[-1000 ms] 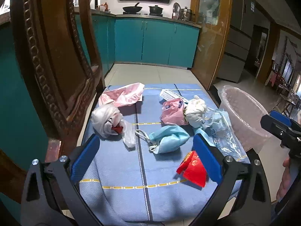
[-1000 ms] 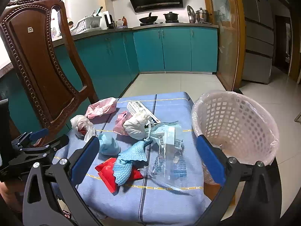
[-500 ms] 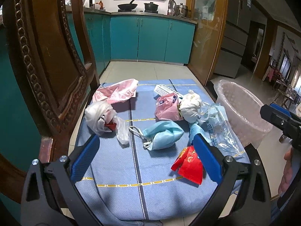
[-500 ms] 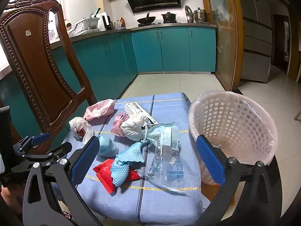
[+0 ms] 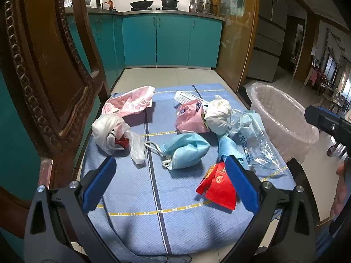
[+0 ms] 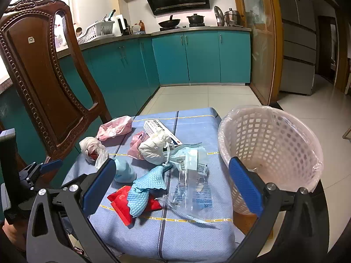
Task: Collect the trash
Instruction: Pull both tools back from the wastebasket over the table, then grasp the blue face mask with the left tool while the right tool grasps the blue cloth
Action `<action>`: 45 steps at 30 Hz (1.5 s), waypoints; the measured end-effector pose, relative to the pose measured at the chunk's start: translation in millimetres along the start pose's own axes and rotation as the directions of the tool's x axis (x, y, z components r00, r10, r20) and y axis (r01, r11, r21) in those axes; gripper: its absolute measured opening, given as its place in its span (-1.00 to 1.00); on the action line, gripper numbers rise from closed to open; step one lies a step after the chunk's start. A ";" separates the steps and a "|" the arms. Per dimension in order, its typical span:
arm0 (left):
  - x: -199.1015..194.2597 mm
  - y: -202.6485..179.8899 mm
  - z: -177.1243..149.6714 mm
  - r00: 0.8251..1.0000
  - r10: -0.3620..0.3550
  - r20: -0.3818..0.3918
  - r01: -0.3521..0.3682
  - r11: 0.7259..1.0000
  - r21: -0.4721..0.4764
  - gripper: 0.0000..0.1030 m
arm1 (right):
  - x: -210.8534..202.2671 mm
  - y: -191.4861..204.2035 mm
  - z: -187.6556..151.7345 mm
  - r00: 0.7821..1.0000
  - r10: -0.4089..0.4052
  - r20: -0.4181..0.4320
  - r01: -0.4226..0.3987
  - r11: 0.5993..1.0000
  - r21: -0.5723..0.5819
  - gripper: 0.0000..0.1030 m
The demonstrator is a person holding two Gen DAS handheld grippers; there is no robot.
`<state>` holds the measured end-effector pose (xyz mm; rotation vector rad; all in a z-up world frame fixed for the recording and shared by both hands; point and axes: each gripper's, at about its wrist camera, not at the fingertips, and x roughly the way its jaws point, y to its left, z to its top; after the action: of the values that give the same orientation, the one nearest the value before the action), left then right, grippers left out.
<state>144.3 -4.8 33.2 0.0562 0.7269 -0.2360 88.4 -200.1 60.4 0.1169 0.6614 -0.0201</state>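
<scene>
Trash lies on a blue cloth over a small table: a blue face mask, a red packet, a white bag with red inside, two pink bags, a white wad, a clear plastic bag and a blue cloth piece. A lined pink basket stands at the table's right edge. My left gripper is open and empty above the cloth's near side. My right gripper is open and empty, above the blue cloth piece and clear bag.
A carved wooden chair stands close at the table's left. Teal kitchen cabinets and tiled floor lie beyond. A white box lies at the cloth's far side.
Both grippers have moved slightly forward and lower toward the trash; both stay open and empty. The trash has not moved.
</scene>
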 end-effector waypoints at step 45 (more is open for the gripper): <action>-56.4 22.7 28.9 0.960 -0.050 0.275 0.060 0.998 -0.029 -0.80 | 123.2 14.2 -35.5 0.915 0.226 -0.334 -0.170 0.967 0.189 -0.84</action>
<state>127.7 24.4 91.6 -0.0322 0.4570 -0.2773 164.8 -179.7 -41.6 0.3450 1.0065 0.1489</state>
